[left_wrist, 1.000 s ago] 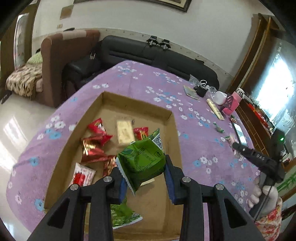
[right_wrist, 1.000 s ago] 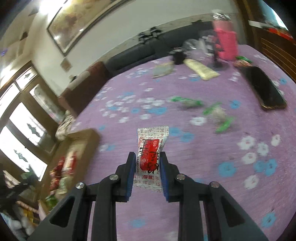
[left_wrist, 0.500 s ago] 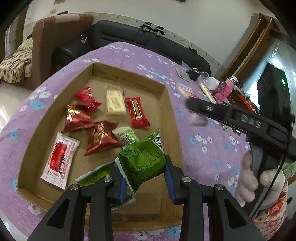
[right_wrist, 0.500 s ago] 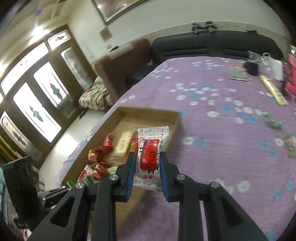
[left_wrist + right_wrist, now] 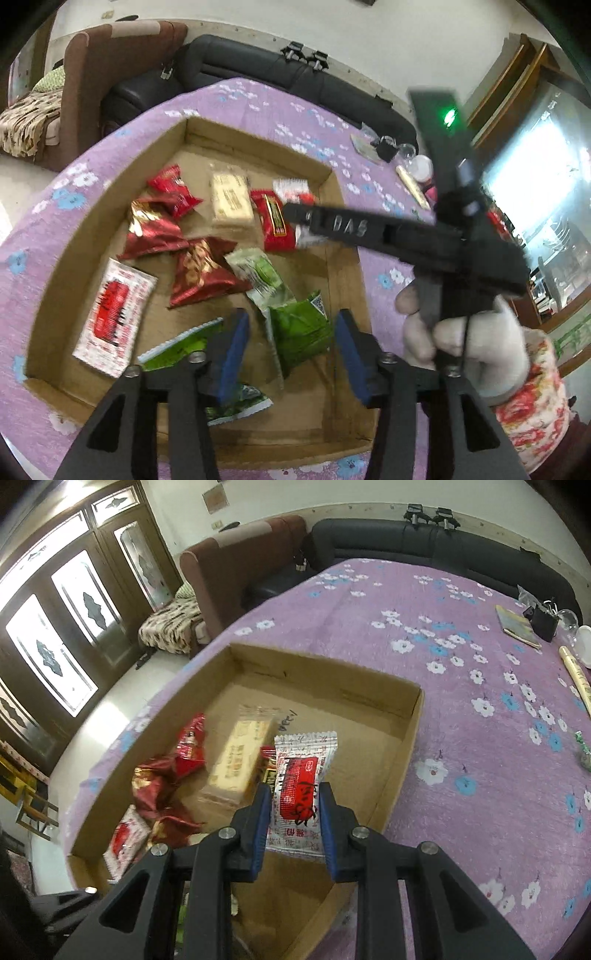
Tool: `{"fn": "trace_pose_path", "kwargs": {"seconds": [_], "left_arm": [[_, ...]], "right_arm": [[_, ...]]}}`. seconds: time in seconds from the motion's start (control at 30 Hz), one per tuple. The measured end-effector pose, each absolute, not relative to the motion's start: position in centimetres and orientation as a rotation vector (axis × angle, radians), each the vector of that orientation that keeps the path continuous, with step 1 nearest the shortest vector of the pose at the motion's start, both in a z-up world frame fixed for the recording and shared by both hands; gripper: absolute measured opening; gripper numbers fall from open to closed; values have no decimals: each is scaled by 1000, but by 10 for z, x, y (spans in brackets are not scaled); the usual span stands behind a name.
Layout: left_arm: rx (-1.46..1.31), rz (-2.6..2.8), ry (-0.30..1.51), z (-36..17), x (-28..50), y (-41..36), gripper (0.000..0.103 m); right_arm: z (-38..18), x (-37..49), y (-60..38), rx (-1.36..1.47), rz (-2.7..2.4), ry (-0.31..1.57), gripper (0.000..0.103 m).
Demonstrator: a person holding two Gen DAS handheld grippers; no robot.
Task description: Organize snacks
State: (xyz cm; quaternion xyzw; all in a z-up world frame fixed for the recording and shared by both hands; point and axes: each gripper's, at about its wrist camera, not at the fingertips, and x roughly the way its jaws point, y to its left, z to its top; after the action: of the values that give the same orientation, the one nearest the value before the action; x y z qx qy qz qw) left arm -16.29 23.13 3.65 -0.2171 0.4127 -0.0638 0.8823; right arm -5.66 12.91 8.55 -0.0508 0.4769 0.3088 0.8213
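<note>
With about ten wrapped snacks already in the shallow brown cardboard tray (image 5: 343, 206), the spread left claw (image 5: 291, 354) hangs over a green foil packet (image 5: 299, 328), the right claw (image 5: 293, 808) pinches a white-and-red sachet (image 5: 301, 794) above the tray, and small green sweets (image 5: 583, 753) remain on the purple floral surface (image 5: 480, 775) at far right.

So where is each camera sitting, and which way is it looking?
Left wrist: on the left tool, looking down into the cardboard box; its open fingers show, plus the gloved right hand.
Right wrist: on the right tool, looking across the box; its fingers pinch a white-and-red packet.
Both show: box, purple tablecloth, black sofa.
</note>
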Motion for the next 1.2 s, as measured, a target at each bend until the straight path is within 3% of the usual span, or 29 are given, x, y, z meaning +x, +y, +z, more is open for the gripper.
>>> {"fn": "trace_pose_path", "kwargs": {"seconds": [0.33, 0.53, 0.7, 0.83, 1.2], "left_arm": [[-456, -63, 717, 72, -183, 248, 73], [-363, 28, 636, 89, -195, 239, 81], [-245, 153, 539, 103, -204, 224, 103], [-160, 208, 472, 117, -213, 208, 103], [-28, 320, 419, 128, -223, 184, 103]], "right_arm": [[97, -64, 117, -62, 655, 959, 34], [126, -88, 84, -2, 618, 861, 46], [136, -109, 47, 110, 560, 805, 50], [131, -124, 14, 167, 404, 736, 56], [119, -138, 8, 68, 314, 744, 57]]}}
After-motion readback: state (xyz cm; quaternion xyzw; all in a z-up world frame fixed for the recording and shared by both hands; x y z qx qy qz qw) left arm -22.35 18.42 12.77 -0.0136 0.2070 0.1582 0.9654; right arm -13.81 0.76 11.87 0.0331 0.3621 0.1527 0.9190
